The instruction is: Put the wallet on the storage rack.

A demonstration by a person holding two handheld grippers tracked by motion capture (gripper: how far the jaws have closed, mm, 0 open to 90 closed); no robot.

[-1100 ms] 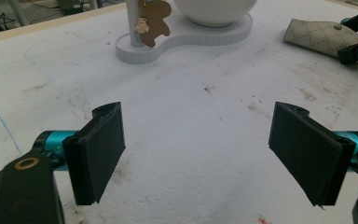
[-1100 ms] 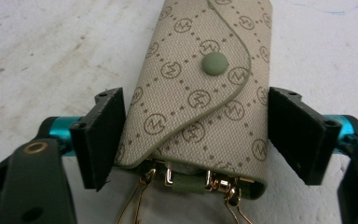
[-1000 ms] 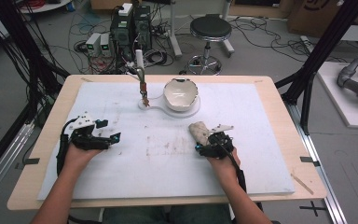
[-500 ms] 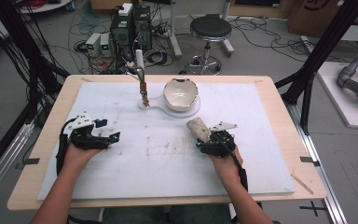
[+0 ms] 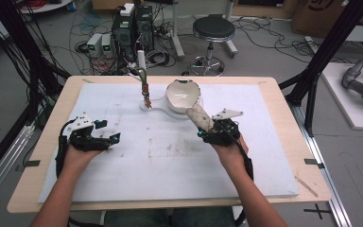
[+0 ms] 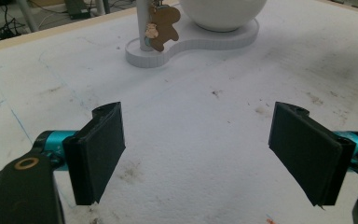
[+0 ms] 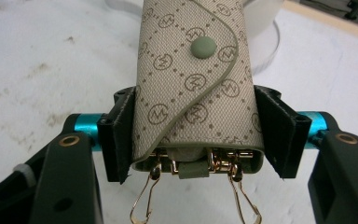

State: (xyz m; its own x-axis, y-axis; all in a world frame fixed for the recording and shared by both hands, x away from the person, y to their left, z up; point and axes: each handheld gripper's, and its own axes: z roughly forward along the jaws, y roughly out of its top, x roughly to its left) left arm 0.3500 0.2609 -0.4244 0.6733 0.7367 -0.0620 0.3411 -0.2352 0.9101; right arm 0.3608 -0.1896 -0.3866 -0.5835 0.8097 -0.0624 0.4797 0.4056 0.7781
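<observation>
two tools: right tool (image 7: 193,135) clamps patterned key pouch (image 7: 193,79), its gold clips (image 7: 149,198) cut off below; left tool (image 6: 198,154) spread wide, empty.

woven cloth key pouch (image 7: 193,79), gold metal clips (image 7: 147,196); glossy bowl (image 5: 183,94).

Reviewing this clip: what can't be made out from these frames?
- Key case: far end cut off by the top edge, right gripper view.
- Its gold clips: tips cut off at the bottom edge.
- Bowl: inside unseen, cut by the top edge, left gripper view.
- Brown charm: too small, high view.
</observation>
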